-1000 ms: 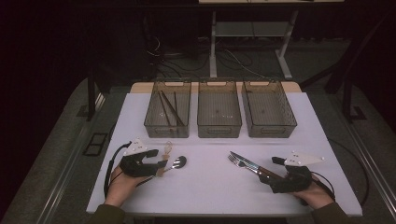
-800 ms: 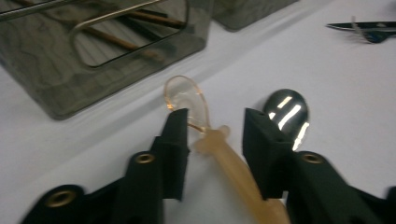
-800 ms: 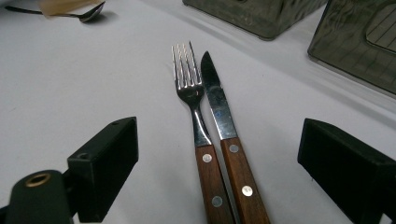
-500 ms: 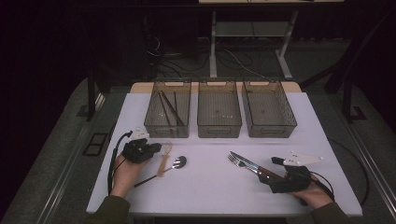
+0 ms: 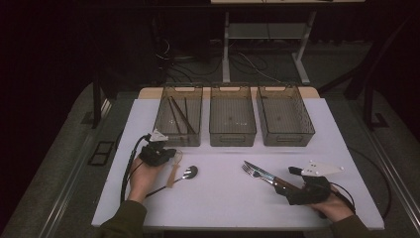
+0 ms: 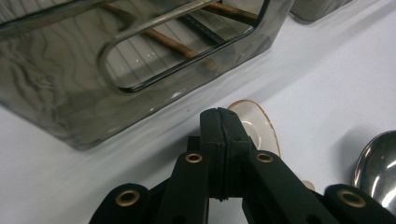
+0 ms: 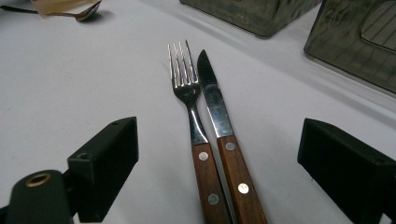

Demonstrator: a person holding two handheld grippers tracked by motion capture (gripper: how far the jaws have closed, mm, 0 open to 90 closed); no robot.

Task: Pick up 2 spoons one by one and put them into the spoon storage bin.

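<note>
My left gripper [image 5: 170, 154] [image 6: 218, 122] rests on the white table just in front of the left bin [image 5: 178, 130] [image 6: 70, 93]. Its jaws are shut, pad against pad, and I see nothing between them. A translucent amber plastic spoon [image 5: 174, 166] [image 6: 256, 125] lies just past the jaw tips, with a metal spoon [image 5: 189, 172] [image 6: 379, 163] to its right. My right gripper [image 5: 286, 185] [image 7: 223, 138] is open. It straddles the wooden handles of a fork [image 5: 249, 171] [image 7: 186, 83] and a knife [image 5: 257, 168] [image 7: 210, 95] lying side by side.
Three smoky clear bins stand in a row at the back; the left one holds brown sticks [image 5: 181, 115] [image 6: 173, 43]. I see nothing inside the middle bin [image 5: 233, 130] or the right bin [image 5: 286, 134]. The table [image 5: 223, 198] ends close to both hands.
My left gripper has moved away from the person toward the left bin, and its jaws have gone from open to shut. The right gripper, fork and knife have stayed in place.
</note>
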